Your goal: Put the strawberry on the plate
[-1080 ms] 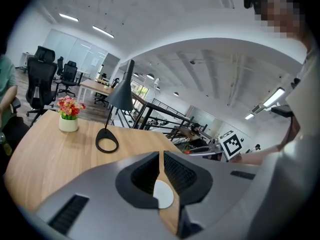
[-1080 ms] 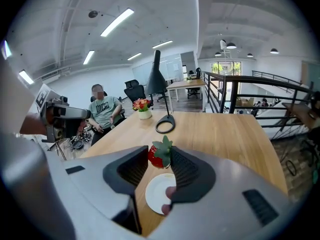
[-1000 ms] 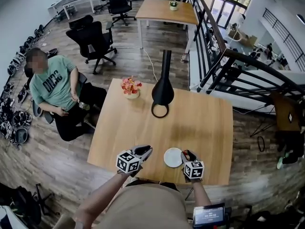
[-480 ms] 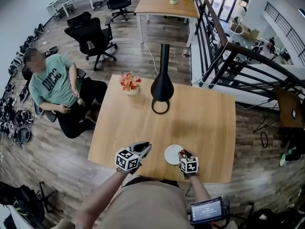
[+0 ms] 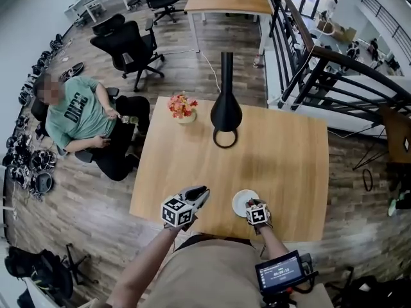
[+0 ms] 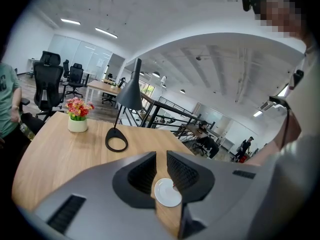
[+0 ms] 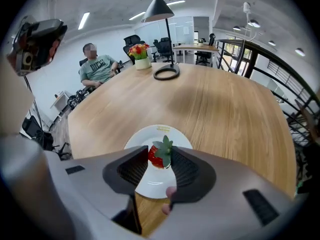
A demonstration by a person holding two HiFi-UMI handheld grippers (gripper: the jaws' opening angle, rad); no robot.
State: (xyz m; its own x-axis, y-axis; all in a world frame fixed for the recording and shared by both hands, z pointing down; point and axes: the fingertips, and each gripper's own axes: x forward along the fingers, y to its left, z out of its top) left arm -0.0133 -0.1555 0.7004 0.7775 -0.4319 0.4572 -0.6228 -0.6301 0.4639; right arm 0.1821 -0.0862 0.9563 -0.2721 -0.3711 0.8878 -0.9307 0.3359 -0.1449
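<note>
A small white plate (image 5: pixel 244 201) lies near the front edge of the wooden table (image 5: pixel 282 159). My right gripper (image 5: pixel 253 206) points steeply down over it, shut on a red strawberry (image 7: pixel 159 154) with a green leafy top. In the right gripper view the strawberry hangs just over the plate (image 7: pixel 159 129); whether it touches I cannot tell. My left gripper (image 5: pixel 200 192) hovers left of the plate, jaws a narrow gap apart with nothing between them. In the left gripper view, the gripper (image 6: pixel 161 156) shows the plate (image 6: pixel 167 193) through that gap.
A black desk lamp (image 5: pixel 226 111) with a ring base and a small vase of flowers (image 5: pixel 183 108) stand at the table's far side. A person in a green shirt (image 5: pixel 80 117) sits left of the table. A black railing (image 5: pixel 334 76) runs at the right.
My right gripper has come down toward the plate with the strawberry still in its jaws. The left gripper has stayed where it was.
</note>
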